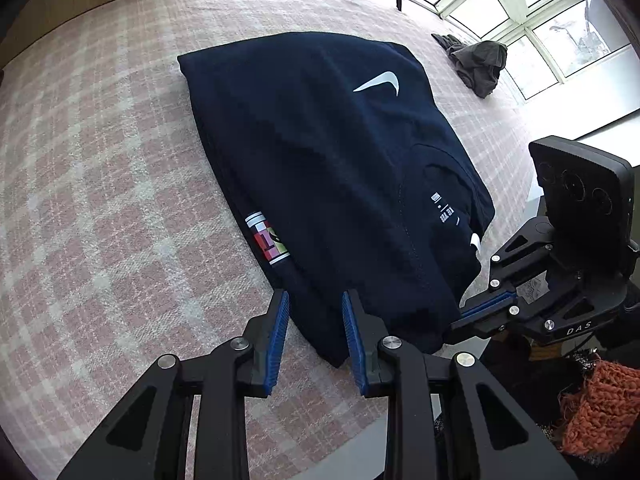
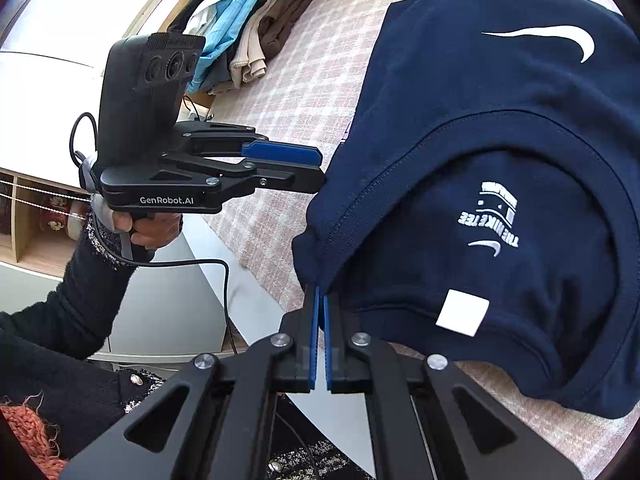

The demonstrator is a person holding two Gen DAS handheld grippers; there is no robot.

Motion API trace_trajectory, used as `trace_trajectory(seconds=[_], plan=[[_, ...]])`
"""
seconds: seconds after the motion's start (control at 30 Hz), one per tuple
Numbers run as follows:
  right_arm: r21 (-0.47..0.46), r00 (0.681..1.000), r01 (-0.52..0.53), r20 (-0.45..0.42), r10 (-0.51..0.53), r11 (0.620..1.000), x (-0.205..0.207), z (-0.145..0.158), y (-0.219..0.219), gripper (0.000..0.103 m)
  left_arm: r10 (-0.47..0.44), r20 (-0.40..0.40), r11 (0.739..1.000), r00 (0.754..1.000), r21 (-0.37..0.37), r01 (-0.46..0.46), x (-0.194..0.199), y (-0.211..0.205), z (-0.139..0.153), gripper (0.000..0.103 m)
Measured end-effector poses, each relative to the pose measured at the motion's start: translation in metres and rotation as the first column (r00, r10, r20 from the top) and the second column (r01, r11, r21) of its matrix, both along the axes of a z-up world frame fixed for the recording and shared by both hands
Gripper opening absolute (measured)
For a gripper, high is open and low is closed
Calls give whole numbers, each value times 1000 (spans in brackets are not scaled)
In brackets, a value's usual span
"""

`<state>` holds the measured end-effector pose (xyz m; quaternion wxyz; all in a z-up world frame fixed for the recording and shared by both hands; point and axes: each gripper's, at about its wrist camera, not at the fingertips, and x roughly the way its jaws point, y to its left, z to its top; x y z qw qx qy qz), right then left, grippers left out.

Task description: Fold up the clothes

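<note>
We've got the right gripper (image 2: 321, 300) pinching the navy tee (image 2: 500, 160) at its collar edge — left gripper (image 1: 316, 304) sits spread around the folded corner.

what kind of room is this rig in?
Most likely a bedroom or a similar room at home. The navy T-shirt lies on a pink checked cover that looks like bedding, beside large windows, with a stack of folded clothes at the far end.

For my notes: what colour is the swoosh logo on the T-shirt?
White, on the navy cotton T-shirt; the swoosh logo shows best in the right wrist view.
</note>
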<state>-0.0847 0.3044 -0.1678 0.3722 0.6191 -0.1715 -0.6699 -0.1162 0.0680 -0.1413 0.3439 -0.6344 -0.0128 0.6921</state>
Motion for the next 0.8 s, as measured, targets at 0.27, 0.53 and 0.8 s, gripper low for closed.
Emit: trace_trajectory(seconds=[0.27, 0.53, 0.8], plan=[[-35, 1000, 22, 13, -22, 999, 0, 1, -1, 2, -15, 104, 995, 995, 101, 5, 21, 7, -8, 31], [91, 1000, -26, 20, 24, 995, 0, -13, -11, 3, -62, 54, 998, 997, -1, 63, 28, 16, -10, 5], [46, 995, 74, -68, -70, 996, 8, 44, 48, 6, -70, -100, 994, 992, -93, 61, 12, 12, 26, 11]])
